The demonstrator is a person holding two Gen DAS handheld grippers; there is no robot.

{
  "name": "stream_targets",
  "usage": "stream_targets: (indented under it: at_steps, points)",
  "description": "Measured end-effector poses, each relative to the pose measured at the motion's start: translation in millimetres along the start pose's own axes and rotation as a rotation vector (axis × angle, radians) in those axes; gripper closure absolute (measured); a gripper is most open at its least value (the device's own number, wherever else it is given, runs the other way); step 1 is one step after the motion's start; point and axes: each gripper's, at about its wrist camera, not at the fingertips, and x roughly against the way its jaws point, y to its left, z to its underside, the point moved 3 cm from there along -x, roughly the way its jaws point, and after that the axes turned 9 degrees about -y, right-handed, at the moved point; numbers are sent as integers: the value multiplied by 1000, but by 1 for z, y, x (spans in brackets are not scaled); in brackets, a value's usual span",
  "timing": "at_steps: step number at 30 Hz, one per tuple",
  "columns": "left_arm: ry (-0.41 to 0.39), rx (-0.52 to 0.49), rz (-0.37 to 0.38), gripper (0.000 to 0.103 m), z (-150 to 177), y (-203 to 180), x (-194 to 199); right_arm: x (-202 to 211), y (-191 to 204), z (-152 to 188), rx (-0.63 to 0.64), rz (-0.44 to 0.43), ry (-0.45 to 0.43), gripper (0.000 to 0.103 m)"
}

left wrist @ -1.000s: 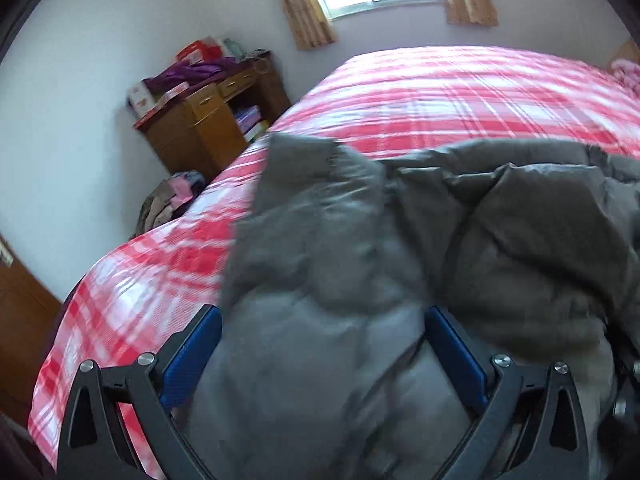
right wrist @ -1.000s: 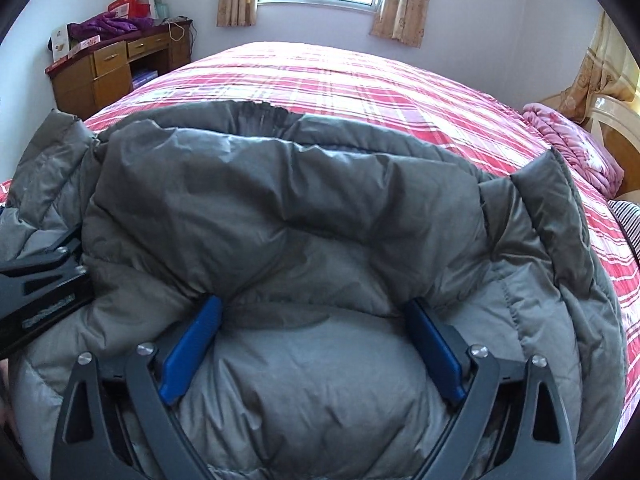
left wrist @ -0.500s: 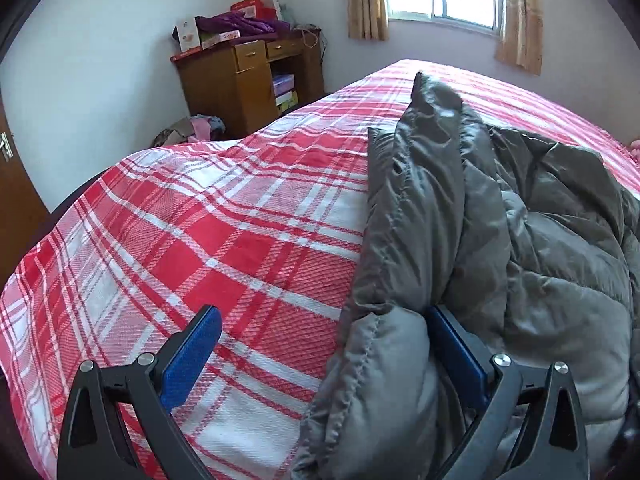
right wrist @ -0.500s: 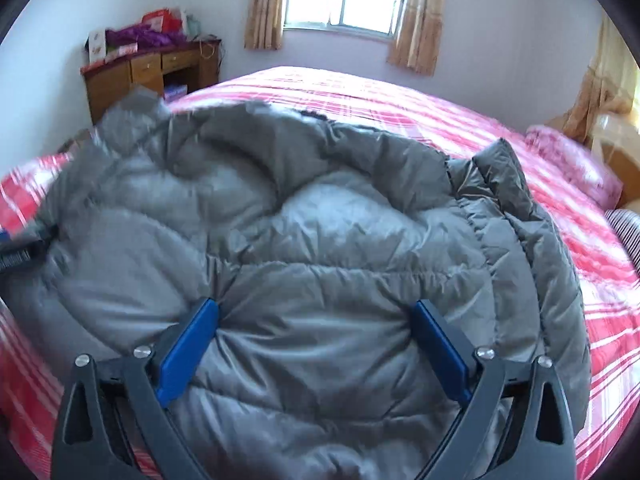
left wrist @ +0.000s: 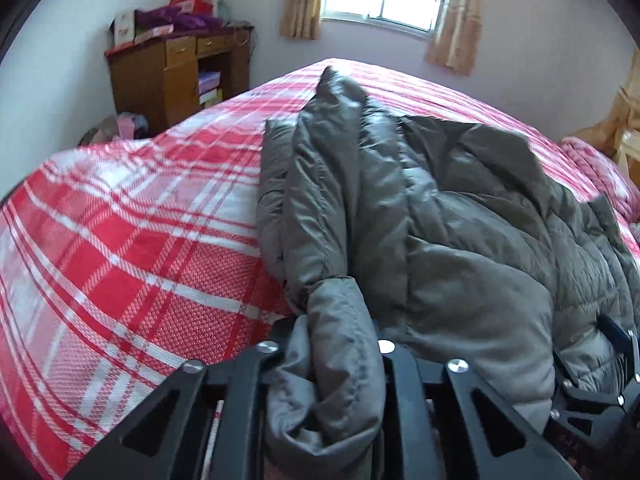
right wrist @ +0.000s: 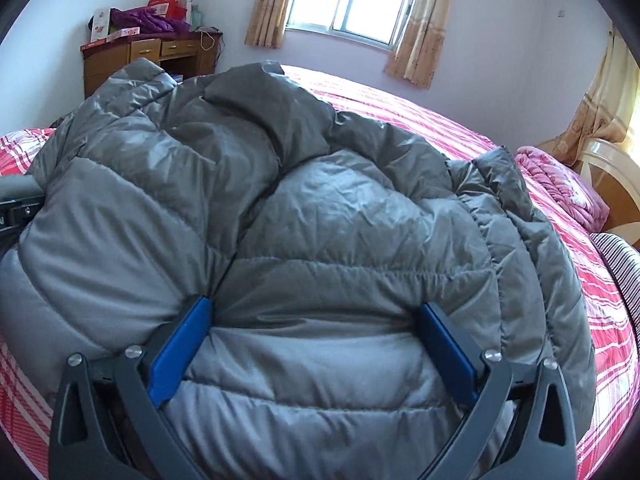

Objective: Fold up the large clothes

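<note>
A grey puffer jacket (left wrist: 440, 220) lies bunched on the red plaid bed (left wrist: 120, 240). My left gripper (left wrist: 336, 344) is at the jacket's left edge, near the camera. It is shut on a thick rolled fold of the grey fabric, which hides its pads. In the right wrist view the jacket (right wrist: 320, 200) fills most of the frame. My right gripper (right wrist: 316, 320) straddles a wide padded section of it. Its jaws are opening, with the blue pads (right wrist: 182, 348) spread far apart and the jacket's bulk between them. Part of the left gripper's body (right wrist: 16, 208) shows at the left edge.
A wooden desk (left wrist: 168, 76) piled with boxes and purple cloth stands by the far wall, left of the window (right wrist: 352, 0). Clothes lie on the floor (left wrist: 116, 128) beside it. A pink quilt (right wrist: 560, 184), a striped pillow (right wrist: 624, 264) and the headboard (right wrist: 612, 176) are at the right.
My left gripper swung left off the jacket's top to its edge, then closed on a fold there. The right gripper shifted along the jacket and its jaws spread slightly wider.
</note>
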Motion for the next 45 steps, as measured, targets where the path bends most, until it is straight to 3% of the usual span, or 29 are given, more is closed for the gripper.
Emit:
stream_targets:
  at_steps: [7, 9, 12, 14, 17, 19, 21, 24, 25, 26, 27, 28, 30, 32, 36, 37, 39, 45]
  points:
    - [-128, -59, 59, 95, -34, -26, 61, -1, 2, -1, 5, 2, 8, 0]
    - [-128, -53, 64, 94, -39, -30, 66, 0, 2, -1, 1, -4, 8, 0]
    - [-96, -38, -3, 86, -33, -22, 53, 0, 0, 0, -9, -14, 5, 0]
    - [-36, -17, -65, 76, -19, -9, 32, 0, -2, 0, -17, -25, 4, 0]
    - [30, 61, -112, 50, 0, 14, 10, 1, -5, 1, -30, -44, -1, 0]
    - [25, 107, -142, 14, 6, 26, 8, 2, -5, 2, -34, -51, -6, 0]
    - [21, 172, -156, 8, 12, 38, 8, 2, -5, 3, -35, -51, -11, 0]
    - [4, 174, -101, 9, 16, 37, 5, 2, -5, 3, -34, -49, -19, 0]
    - [-1, 149, -71, 31, 16, 31, 4, 2, -5, 4, -33, -47, -22, 0]
    - [-2, 127, 5, 50, 17, 21, 4, 2, -5, 4, -31, -44, -25, 0]
    - [6, 116, 43, 76, 17, 15, 5, 2, -6, 5, -30, -43, -27, 0]
    - [19, 103, 83, 85, 16, 8, 6, 3, -4, 5, -29, -42, -29, 0]
    - [15, 64, 103, 93, 9, -6, 17, 4, -4, 6, -30, -43, -28, 0]
    - [-19, 50, 103, 93, -3, -12, 32, 4, -4, 6, -28, -44, -22, 0]
    - [-146, -45, 122, 94, -45, -35, 82, 8, -12, 0, -53, -105, -1, 4]
    - [-178, -73, 139, 94, -53, -44, 96, 12, -19, -3, -65, -112, -9, 10]
    - [-230, -134, 164, 94, -66, -65, 115, 27, -40, -9, -122, -126, -39, 10]
    - [-300, -304, 228, 94, -82, -137, 117, 61, -119, -15, -274, -67, -124, 9]
